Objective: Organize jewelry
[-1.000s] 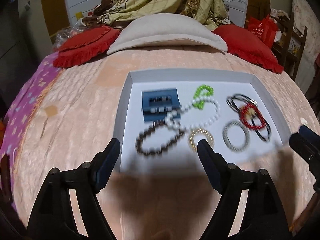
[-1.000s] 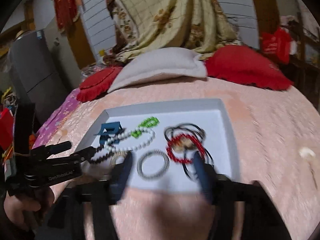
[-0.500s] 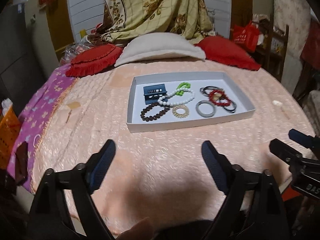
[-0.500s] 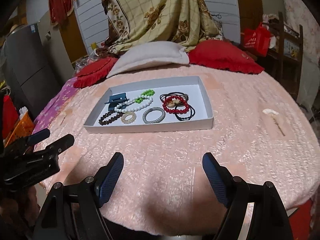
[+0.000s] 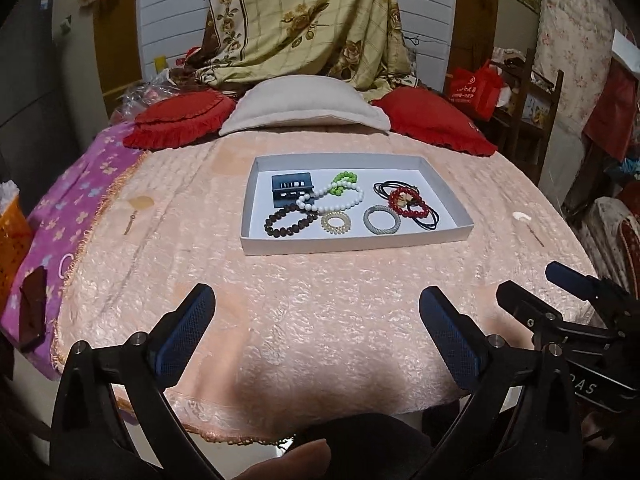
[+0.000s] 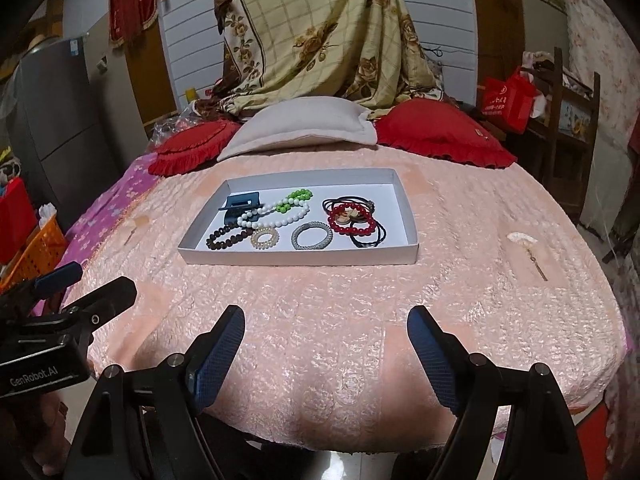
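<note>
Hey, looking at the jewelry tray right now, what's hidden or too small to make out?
- Blue hair clip: right wrist view, white bead bracelet covers its front.
- Black cords: left wrist view, red bead bracelet overlaps them; count unclear.
- Pale charm inside the red bracelet: too small to identify.

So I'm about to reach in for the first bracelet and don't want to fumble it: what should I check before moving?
1. Left gripper open and holding nothing: ok.
2. Right gripper open and holding nothing: ok.
3. Grippers close enough to grasp: not ok, both hover over the near end of the bedspread, short of the tray.
4. Silver bangle and gold ring bracelet lie apart from the rest: ok.
5. White bead necklace free to lift: not ok, it overlaps the green beads, the brown bead bracelet and the blue box.
6. Red bead bracelet free: not ok, it lies on black cords.
</note>
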Available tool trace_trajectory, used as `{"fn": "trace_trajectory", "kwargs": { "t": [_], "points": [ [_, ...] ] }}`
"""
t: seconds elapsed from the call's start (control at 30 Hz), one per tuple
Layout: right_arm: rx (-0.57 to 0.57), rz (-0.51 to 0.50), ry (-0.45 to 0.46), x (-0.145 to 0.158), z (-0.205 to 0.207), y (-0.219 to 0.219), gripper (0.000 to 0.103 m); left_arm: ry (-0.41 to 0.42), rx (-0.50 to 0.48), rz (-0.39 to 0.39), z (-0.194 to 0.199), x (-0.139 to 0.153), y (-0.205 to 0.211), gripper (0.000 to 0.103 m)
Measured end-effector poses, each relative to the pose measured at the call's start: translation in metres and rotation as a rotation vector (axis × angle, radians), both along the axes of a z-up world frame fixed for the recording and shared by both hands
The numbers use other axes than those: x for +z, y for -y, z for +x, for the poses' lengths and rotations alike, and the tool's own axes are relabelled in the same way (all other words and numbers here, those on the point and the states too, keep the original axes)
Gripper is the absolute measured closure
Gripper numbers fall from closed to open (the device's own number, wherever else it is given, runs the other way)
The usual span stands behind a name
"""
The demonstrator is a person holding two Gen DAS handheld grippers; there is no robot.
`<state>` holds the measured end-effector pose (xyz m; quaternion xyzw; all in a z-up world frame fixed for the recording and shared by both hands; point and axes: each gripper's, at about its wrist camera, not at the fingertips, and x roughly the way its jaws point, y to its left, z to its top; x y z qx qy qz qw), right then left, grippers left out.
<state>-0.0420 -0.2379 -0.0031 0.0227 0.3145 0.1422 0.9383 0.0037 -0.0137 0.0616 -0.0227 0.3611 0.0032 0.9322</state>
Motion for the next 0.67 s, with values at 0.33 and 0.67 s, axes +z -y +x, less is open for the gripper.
{"fn": "trace_trajectory", "kwargs": {
  "t": [0.33, 0.67],
  "points": [
    [-0.002, 0.002, -0.009, -0.0064, 0.0024, 0.0033, 0.021, -0.012, -0.003, 0.005, 0.003, -0.0041, 0.0025, 0.001],
    [-0.001, -0.004, -0.007, -0.0067, 0.0023, 0.0055, 0.021, -0.006, 0.003, 0.0, 0.003, -0.004, 0.0022, 0.001]
  ]
}}
